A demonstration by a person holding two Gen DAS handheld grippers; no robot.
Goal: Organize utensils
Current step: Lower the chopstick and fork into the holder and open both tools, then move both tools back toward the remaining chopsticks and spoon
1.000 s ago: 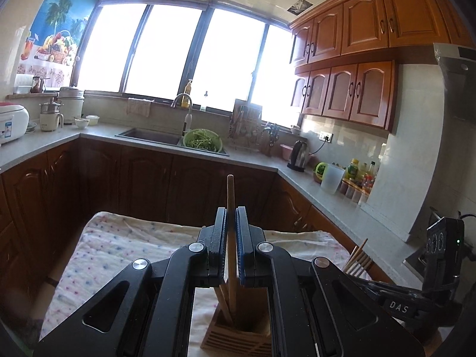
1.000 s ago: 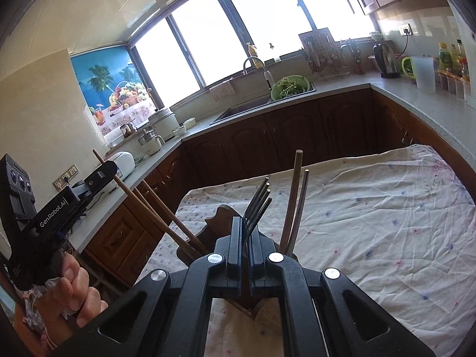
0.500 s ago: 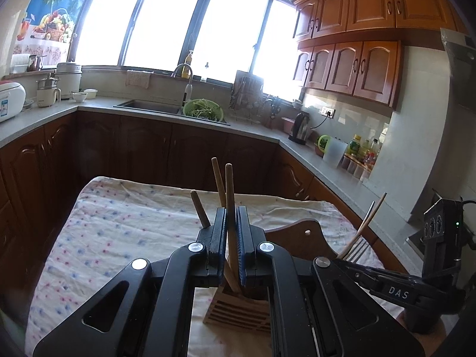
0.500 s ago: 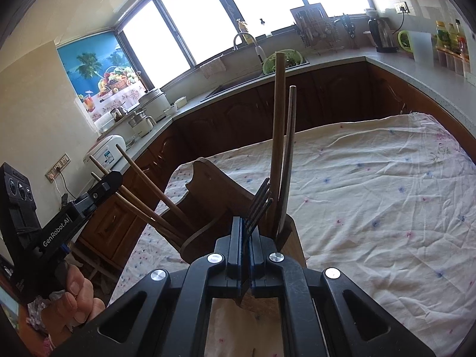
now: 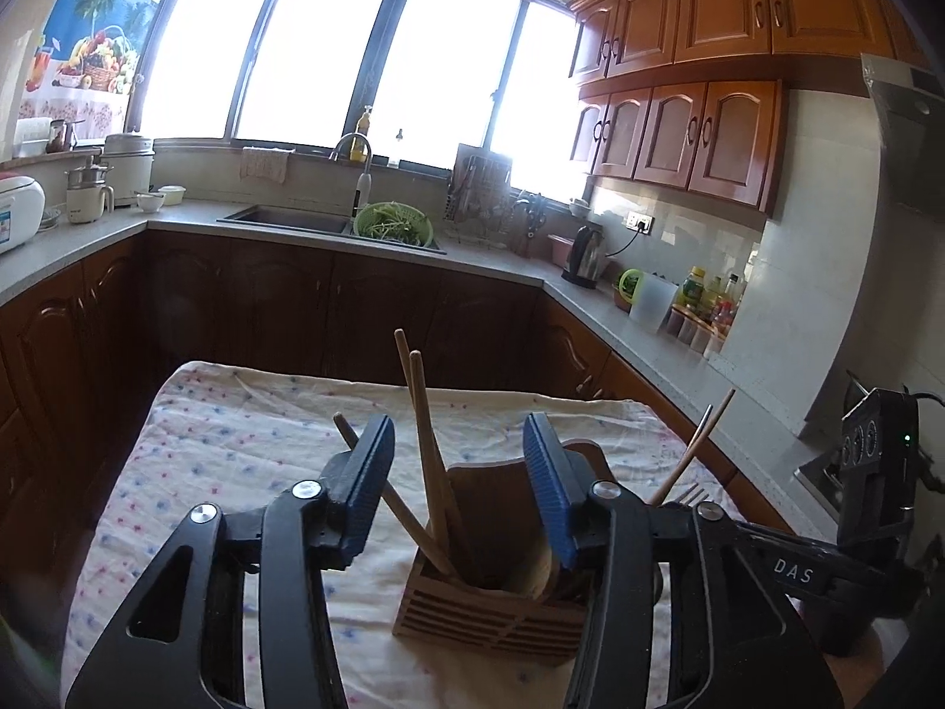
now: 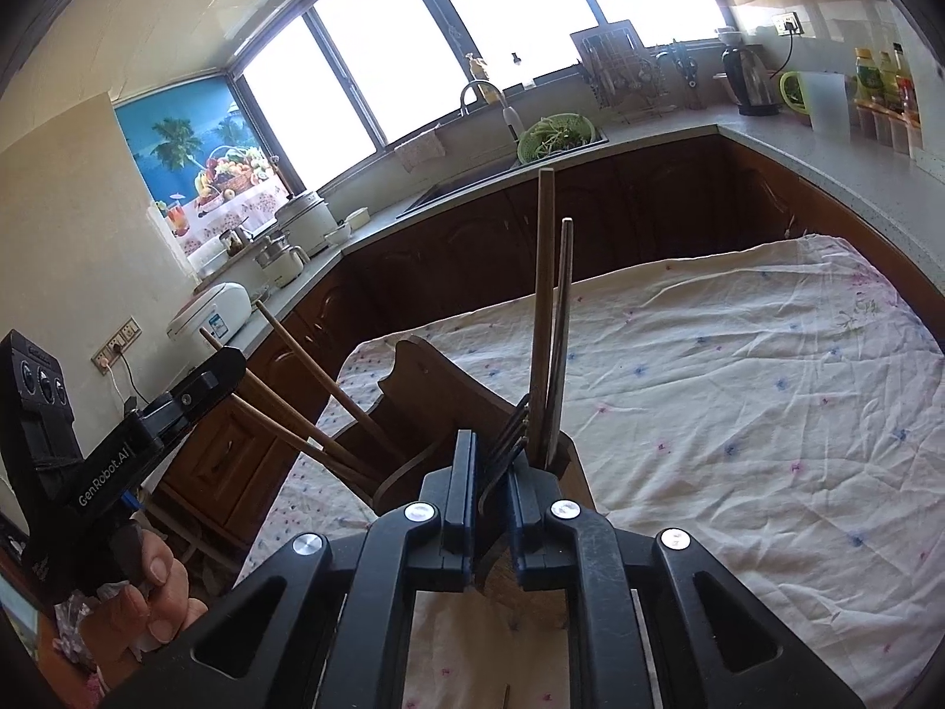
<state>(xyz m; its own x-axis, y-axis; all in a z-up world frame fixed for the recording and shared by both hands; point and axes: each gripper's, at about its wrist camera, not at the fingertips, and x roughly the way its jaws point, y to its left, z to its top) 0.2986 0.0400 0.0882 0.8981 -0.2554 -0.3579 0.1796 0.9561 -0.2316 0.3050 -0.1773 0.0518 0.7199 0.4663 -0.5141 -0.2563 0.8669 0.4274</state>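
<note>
Both grippers are opening over the wooden holder (image 5: 490, 602) standing on the table (image 5: 236, 443): left gripper (image 5: 458, 472) spreading around the chopsticks (image 5: 428, 449), right gripper (image 6: 489, 487) loosening beside the fork (image 6: 508, 443).

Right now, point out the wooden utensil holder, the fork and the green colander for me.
wooden utensil holder (image 5: 472, 614): left wrist view, slatted front wall.
fork (image 6: 508, 443): right wrist view, dark tines.
green colander (image 5: 393, 224): left wrist view, rim by sink.

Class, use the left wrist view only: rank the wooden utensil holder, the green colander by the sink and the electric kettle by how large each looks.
1. wooden utensil holder, clearly largest, though it is nearest the camera.
2. green colander.
3. electric kettle, close to the colander; both stand far off, so their true order is unsure.
</note>
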